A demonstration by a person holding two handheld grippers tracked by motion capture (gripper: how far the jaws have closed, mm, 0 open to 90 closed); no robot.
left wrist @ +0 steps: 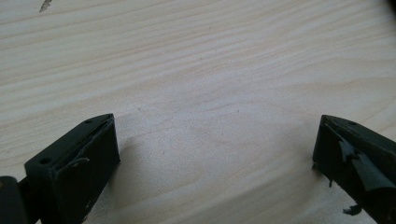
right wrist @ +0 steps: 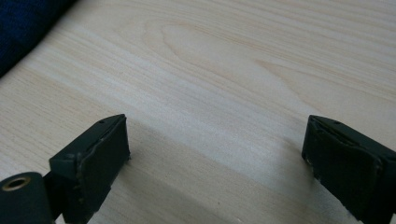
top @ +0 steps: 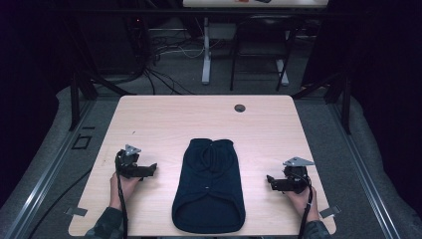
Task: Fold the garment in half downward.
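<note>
A dark navy garment [top: 209, 186] lies flat in the middle of the light wooden table [top: 164, 119], its wide hem toward the near edge. My left gripper [top: 152, 169] rests on the table to the garment's left, jaws wide open over bare wood [left wrist: 215, 135]. My right gripper [top: 270, 182] sits on the table to the garment's right, also open with nothing between its jaws [right wrist: 217, 140]. In the right gripper view, a corner of the navy garment [right wrist: 23, 28] shows at the top left. Both grippers stand apart from the cloth.
A round cable hole [top: 240, 108] sits near the table's far edge. Beyond the table stand a desk leg [top: 206, 50], a chair frame and loose cables on the floor. Black frame posts [top: 74, 99] flank the table.
</note>
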